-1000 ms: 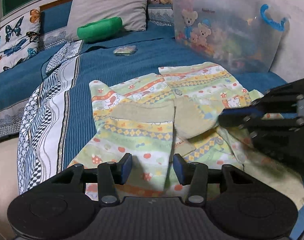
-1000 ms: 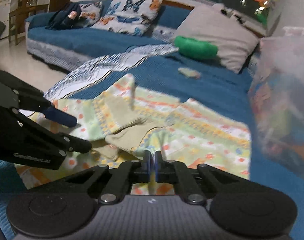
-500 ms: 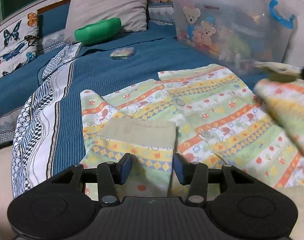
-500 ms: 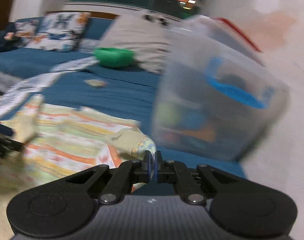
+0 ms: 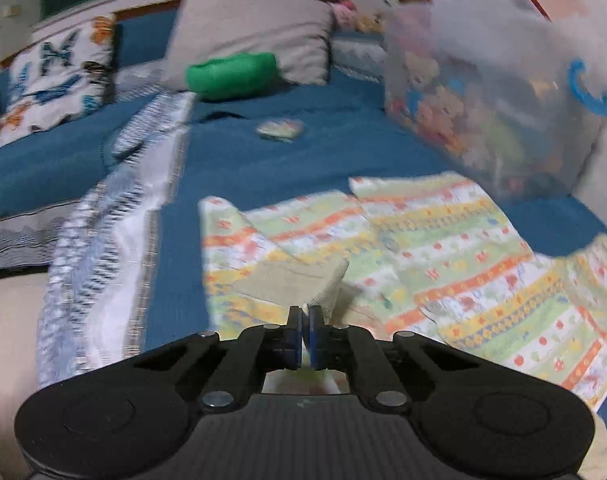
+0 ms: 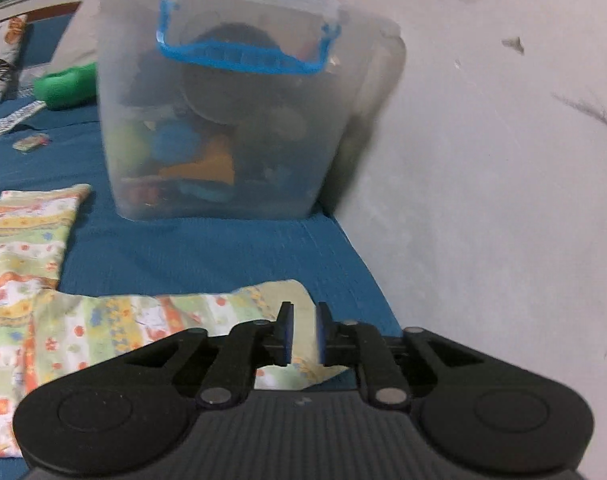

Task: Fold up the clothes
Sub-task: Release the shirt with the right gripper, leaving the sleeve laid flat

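You are mid-way through laying the garment [image 5: 455, 256] flat on the bed [image 5: 263, 168], before any real fold is made. Your left gripper [image 5: 304, 334] has its fingers clenched on the folded sleeve cuff, the plain beige lining of which rises just ahead of the fingertips. Your right gripper [image 6: 302, 334] has its fingers parted a little, with the other sleeve [image 6: 175, 320] lying flat under and between them (released, as far as I can judge). The body of the garment spreads ahead and to the right of your left fingers, and to the left of your right ones.

Next you likely need to draw the left sleeve outward and lay it flat as the right one lies, keeping hold of the cuff until the cloth is taut; then let go. Mind the clear storage box [image 6: 231, 112], which stands close ahead of your right fingers against the wall [image 6: 503, 160].

Half a second ago your left fingers were wide apart above that cuff; now they have closed on it. Your right fingers were then shut on the sleeve in the air; now they have opened and the sleeve rests on the bed
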`<state>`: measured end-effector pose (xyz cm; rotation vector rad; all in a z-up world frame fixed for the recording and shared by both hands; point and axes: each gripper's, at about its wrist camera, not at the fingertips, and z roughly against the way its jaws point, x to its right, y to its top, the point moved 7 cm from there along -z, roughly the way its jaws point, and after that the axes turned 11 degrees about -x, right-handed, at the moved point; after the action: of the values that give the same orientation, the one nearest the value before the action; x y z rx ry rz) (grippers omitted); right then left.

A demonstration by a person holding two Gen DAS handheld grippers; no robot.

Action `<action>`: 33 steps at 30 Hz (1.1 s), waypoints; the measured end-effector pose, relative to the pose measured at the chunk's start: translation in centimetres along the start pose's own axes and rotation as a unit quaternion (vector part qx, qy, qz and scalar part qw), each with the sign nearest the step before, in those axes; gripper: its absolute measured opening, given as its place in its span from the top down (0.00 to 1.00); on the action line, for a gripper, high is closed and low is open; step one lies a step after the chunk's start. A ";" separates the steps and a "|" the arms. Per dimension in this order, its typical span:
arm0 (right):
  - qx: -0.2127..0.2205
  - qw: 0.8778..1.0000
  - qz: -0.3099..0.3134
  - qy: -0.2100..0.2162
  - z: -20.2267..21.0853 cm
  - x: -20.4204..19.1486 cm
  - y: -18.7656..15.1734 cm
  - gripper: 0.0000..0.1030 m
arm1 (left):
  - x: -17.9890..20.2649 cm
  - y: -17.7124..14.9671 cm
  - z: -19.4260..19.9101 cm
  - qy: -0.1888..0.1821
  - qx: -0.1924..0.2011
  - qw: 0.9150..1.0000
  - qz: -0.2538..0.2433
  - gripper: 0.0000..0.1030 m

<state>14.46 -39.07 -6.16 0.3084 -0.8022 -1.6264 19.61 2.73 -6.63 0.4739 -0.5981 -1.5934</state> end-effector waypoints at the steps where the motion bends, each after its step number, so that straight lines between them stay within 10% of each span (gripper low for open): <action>1: 0.004 1.000 0.002 0.007 0.3 -0.4 0.0 0.78 | -0.7 0.1 0.6 0.004 0.005 1.000 0.010 0.97; 15: 0.028 0.990 0.059 0.127 5.2 -9.2 -1.2 0.20 | -10.0 -3.9 9.8 0.081 0.060 0.991 0.084 0.97; 20: 0.021 0.986 0.076 0.145 5.9 -12.0 -3.4 0.09 | -9.7 -5.4 8.2 0.020 0.007 0.994 0.107 0.93; 27: 0.007 0.984 0.072 0.166 5.5 -13.7 -5.9 0.03 | -9.5 -4.9 4.2 0.030 -0.016 0.993 0.116 0.53; 33: -0.003 0.983 0.047 0.180 4.0 -13.7 -6.7 0.00 | -9.8 -4.6 0.6 0.051 -0.035 0.991 0.122 0.42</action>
<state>10.10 -24.64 -10.78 0.5358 -0.5279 -1.4285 16.75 12.80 -9.47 0.4104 -0.5003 -1.3449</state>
